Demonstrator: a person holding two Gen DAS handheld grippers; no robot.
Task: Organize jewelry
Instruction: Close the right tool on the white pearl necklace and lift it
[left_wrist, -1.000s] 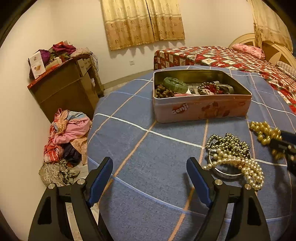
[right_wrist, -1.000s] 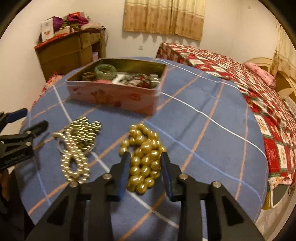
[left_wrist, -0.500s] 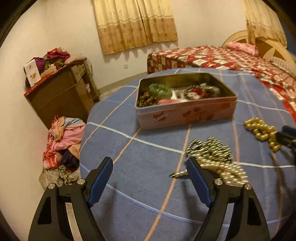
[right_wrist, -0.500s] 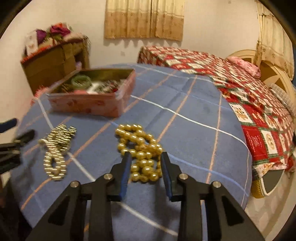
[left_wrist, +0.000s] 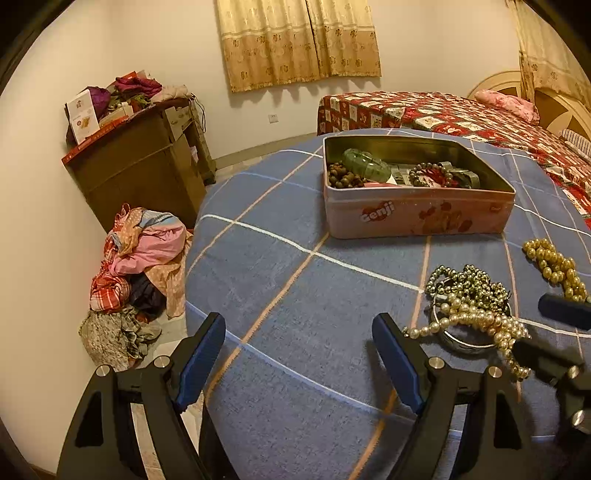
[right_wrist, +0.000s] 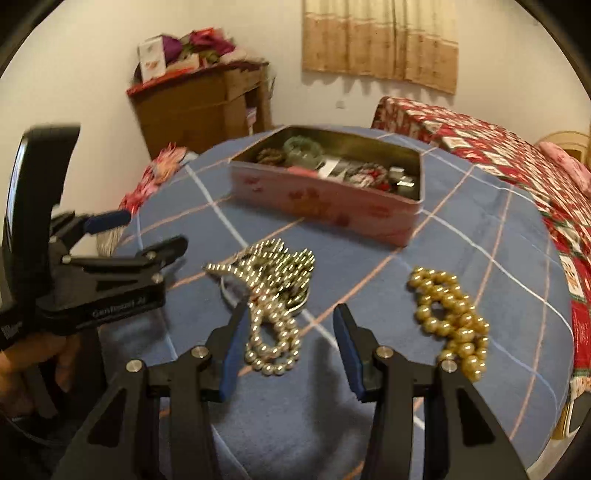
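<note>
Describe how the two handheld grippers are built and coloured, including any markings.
Both are black plastic frames with triangular cut-outs and silver pivot bolts, each carrying two fingers faced with blue pads. The right gripper shows this from its own camera, and the left gripper matches it. Seen side-on from the right wrist, the left gripper's body bears small white lettering, too blurred to read, above a black handle. No cables are visible.

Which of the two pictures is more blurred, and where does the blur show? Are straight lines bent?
Right wrist view: motion blur smears the pearl strands, the tin and the curtain. Left wrist view: sharp, pearl strands crisp. Both views: fisheye bends the tablecloth lines, and the corners are dark.
</note>
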